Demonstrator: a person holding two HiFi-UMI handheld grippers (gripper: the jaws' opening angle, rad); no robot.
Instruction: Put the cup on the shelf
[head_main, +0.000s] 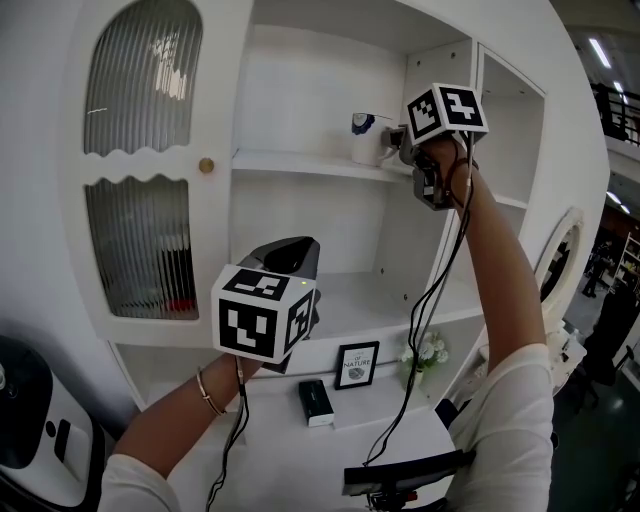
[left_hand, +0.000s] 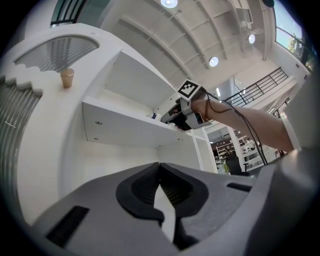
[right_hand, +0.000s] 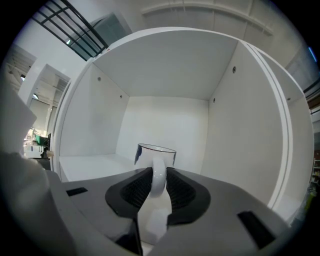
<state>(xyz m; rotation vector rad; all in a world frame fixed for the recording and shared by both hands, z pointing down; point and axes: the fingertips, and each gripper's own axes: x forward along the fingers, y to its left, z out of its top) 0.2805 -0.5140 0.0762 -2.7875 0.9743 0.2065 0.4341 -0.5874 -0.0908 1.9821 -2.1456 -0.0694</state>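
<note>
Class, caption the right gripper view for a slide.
Right gripper, jaws either side of the handle of a white cup standing on a cabinet shelf.

The cup (head_main: 366, 137) stands on the upper shelf (head_main: 290, 162) of the cabinet's middle compartment, near its right end. Its handle sits between the jaws of the right gripper (head_main: 393, 138), just to its right. The left gripper (head_main: 288, 252) hangs lower and further left, in front of the shelf below; under that, a small box (head_main: 316, 402), a framed sign (head_main: 356, 364) and a plant (head_main: 425, 353) stand in a row, left to right.
</note>
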